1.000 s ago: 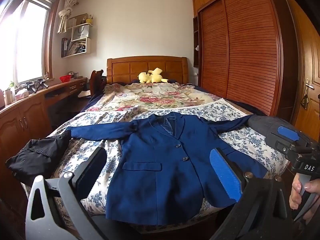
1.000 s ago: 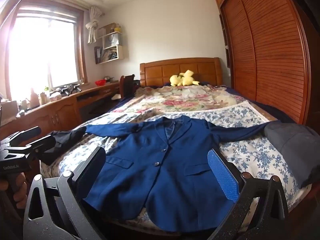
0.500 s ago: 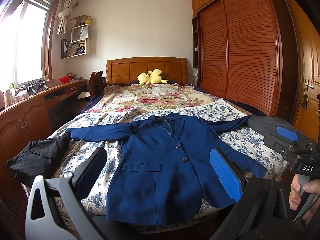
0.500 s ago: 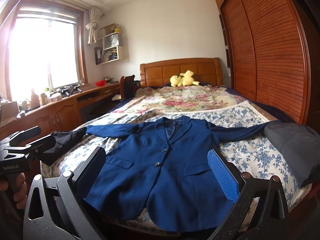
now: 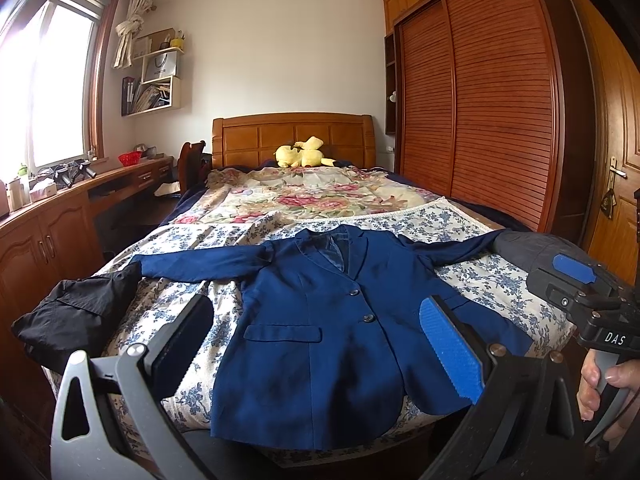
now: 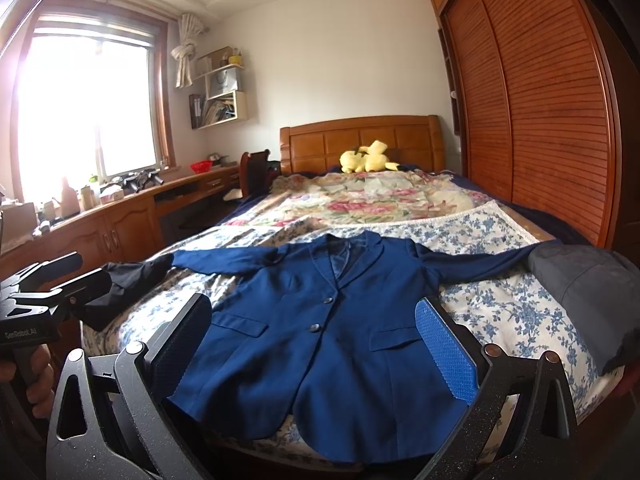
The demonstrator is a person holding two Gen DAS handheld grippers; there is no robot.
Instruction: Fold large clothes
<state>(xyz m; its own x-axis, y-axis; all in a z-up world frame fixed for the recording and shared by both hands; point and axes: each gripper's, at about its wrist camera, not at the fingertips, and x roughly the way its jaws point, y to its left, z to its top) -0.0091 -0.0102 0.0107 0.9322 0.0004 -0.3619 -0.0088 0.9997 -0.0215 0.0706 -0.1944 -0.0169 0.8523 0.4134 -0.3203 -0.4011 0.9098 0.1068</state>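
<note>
The navy blue buttoned blazer [image 5: 320, 332] lies flat on the floral-sheeted bed [image 5: 500, 280]; left claw [image 5: 316, 352] and right claw [image 6: 312, 352] both gape empty.

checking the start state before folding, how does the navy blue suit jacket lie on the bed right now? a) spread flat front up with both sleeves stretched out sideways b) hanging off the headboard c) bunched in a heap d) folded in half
a: the navy blue suit jacket lies flat on the blue floral bedsheet, buttons and pocket flaps facing up, with one sleeve reaching toward each side of the bed.
</note>
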